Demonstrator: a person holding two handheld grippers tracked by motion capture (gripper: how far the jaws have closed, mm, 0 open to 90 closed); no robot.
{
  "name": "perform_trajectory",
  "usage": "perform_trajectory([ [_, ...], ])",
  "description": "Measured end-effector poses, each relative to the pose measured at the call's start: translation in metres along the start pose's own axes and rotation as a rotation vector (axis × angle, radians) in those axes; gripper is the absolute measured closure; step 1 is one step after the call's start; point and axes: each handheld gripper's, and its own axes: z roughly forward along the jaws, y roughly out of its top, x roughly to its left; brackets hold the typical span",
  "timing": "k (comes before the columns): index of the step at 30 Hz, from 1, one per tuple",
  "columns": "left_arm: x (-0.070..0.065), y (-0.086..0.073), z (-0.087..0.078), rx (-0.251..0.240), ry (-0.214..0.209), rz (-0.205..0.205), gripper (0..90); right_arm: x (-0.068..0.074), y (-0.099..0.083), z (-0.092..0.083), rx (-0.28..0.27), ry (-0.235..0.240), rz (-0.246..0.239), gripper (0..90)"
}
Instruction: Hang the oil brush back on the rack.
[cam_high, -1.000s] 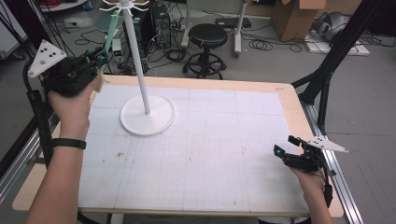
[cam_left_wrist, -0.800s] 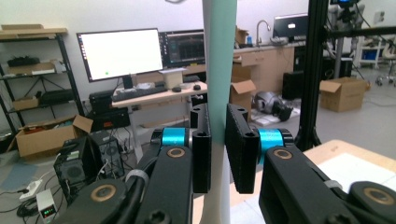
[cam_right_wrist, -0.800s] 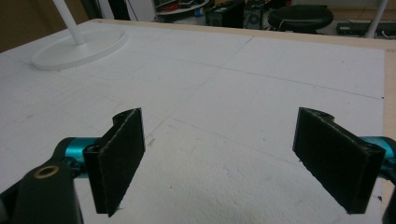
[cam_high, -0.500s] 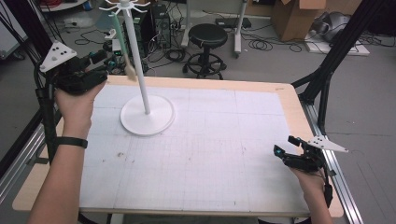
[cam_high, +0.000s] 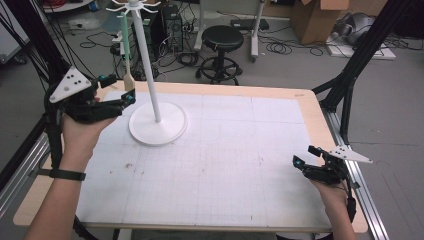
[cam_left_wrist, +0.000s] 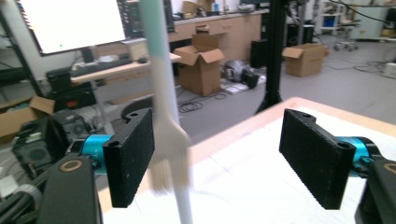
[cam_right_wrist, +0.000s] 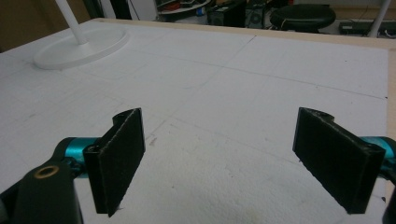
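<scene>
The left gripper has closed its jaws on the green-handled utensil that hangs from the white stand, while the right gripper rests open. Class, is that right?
Not quite. In the left gripper view the left gripper is open, with the utensil between its jaws, not clamped. The right gripper is open.

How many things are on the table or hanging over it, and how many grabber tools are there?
White stands: 1
Hanging spatulas with a green handle: 1
Grippers, left and right: 2
Total: 4

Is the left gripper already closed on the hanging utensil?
No. In the left gripper view the left gripper is wide open, with the utensil hanging between the pads, near one.
</scene>
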Motion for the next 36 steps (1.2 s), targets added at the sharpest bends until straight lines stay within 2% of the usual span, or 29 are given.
perform_trajectory([
  [1,-0.002,-0.008,-0.001,0.017,-0.012,0.001,25.4,0.0,0.0,0.0,0.002,0.001,0.003,16.0],
  [3,-0.006,-0.021,-0.003,0.039,-0.042,-0.009,19.7,0.001,0.0,0.0,0.002,0.001,0.0,16.0],
  [7,-0.01,-0.046,-0.008,0.045,-0.082,-0.026,18.0,0.002,0.0,0.001,0.011,0.003,-0.004,16.0],
  [8,-0.012,-0.059,-0.009,0.048,-0.094,-0.038,16.4,0.003,0.0,0.001,0.012,0.002,-0.007,16.0],
  [9,-0.012,-0.059,-0.009,0.048,-0.094,-0.038,16.4,0.003,0.0,0.001,0.013,0.003,-0.008,16.0],
  [10,-0.013,-0.071,-0.011,0.047,-0.101,-0.046,16.3,0.003,-0.001,0.001,0.015,0.002,-0.011,16.0],
  [11,-0.013,-0.071,-0.011,0.047,-0.101,-0.046,16.1,0.003,-0.001,0.001,0.015,0.002,-0.013,16.0],
  [12,-0.014,-0.083,-0.012,0.052,-0.107,-0.047,15.8,0.003,-0.001,0.001,0.017,0.003,-0.008,16.0],
  [14,-0.015,-0.089,-0.011,0.061,-0.113,-0.05,15.1,0.003,-0.001,0.001,0.016,0.003,-0.01,16.0],
  [17,-0.019,-0.108,-0.011,0.085,-0.132,-0.06,14.6,0.004,-0.001,0.002,0.021,0.004,-0.008,16.0],
  [20,-0.022,-0.116,-0.011,0.093,-0.141,-0.069,14.4,0.004,-0.002,0.003,0.025,0.006,-0.013,16.0],
  [21,-0.025,-0.122,-0.009,0.132,-0.154,-0.065,13.6,0.004,-0.003,0.003,0.028,0.005,-0.012,16.0],
  [22,-0.025,-0.122,-0.009,0.132,-0.154,-0.065,12.7,0.004,-0.003,0.003,0.028,0.005,-0.012,16.0],
  [24,-0.028,-0.13,-0.008,0.135,-0.189,-0.077,12.7,0.004,-0.003,0.003,0.029,0.007,-0.022,16.0],
  [27,-0.031,-0.14,-0.009,0.142,-0.191,-0.071,12.8,0.005,-0.003,0.002,0.024,0.008,-0.016,16.0],
  [36,-0.03,-0.164,-0.014,0.16,-0.19,-0.071,12.8,0.002,-0.007,0.002,0.036,0.005,-0.016,15.9],
])
